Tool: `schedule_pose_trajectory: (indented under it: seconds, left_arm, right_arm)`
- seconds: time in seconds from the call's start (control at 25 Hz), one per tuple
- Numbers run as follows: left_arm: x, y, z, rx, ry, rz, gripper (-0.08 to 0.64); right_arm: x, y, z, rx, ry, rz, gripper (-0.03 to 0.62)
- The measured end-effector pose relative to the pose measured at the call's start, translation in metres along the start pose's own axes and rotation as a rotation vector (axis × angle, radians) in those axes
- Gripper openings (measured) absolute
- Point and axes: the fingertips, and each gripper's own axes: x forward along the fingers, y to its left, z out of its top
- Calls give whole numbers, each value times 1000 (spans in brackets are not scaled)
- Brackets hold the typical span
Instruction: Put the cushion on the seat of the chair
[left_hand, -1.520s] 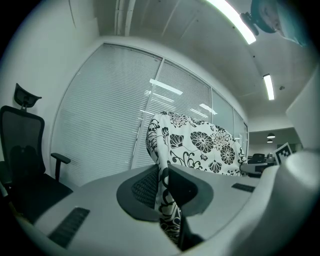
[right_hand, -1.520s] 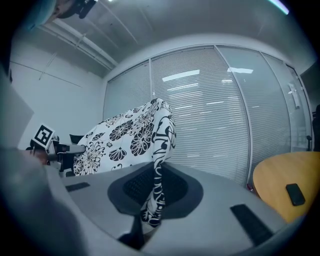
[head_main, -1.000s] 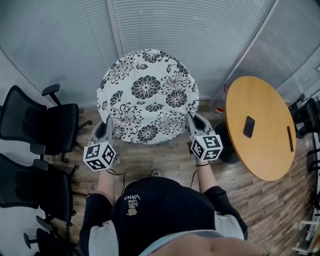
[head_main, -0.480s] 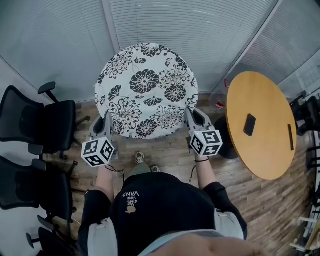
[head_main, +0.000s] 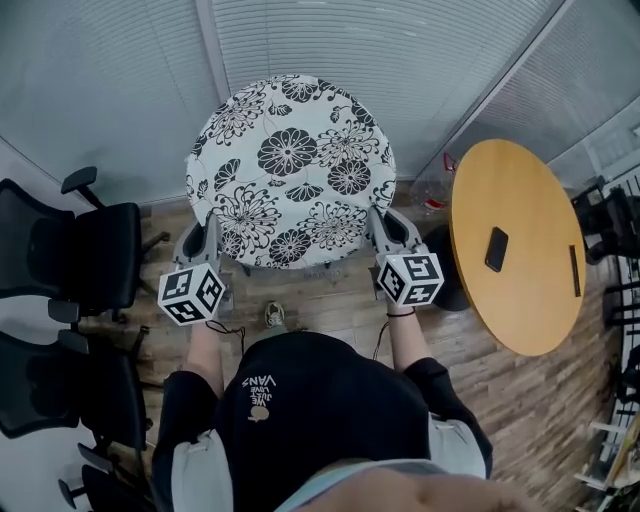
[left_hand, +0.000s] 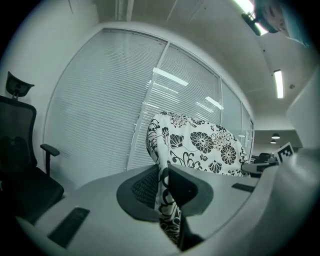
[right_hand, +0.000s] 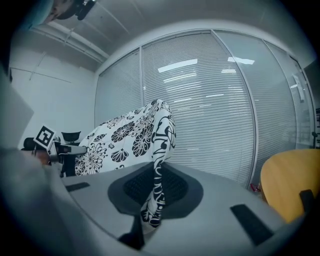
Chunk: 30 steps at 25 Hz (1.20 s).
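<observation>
Between the two grippers, out in front of the person, hangs the cushion (head_main: 290, 170), a nearly round pad in white cloth with black flowers. Being close to a circle, it has no clear long axis. Its broad printed face is turned up toward the head camera, and it reaches away from the person toward the blinds (head_main: 400, 60). What lies under it is hidden.

The left gripper (head_main: 205, 240) is clamped on the cushion's near left rim; in the left gripper view the cloth is pinched between its jaws. The right gripper (head_main: 385, 232) is clamped the same way on the near right rim, with a fold of cloth squeezed between its dark pads (right_hand: 172, 187).

Black office chairs (head_main: 85, 260) stand well to the left. A round wooden table (head_main: 515, 180) stands to the right, with a dark phone (head_main: 496, 249) lying on it. One shoe (head_main: 273, 315) shows on the plank floor (head_main: 330, 300).
</observation>
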Motion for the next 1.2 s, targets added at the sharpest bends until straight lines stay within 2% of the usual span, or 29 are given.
schedule_pose_trajectory:
  seconds: [0.56, 0.92, 1.2]
  left_arm:
    - [3, 2, 1, 10, 3, -40, 41]
    - [-3, -4, 8, 28, -16, -22, 41]
    - [-3, -1, 6, 10, -10, -27, 41]
  right_arm:
    - [-6, 1, 1, 5, -33, -69, 35]
    - [-4, -2, 1, 21, -42, -38, 35]
    - [-5, 1, 2, 17, -30, -41, 35]
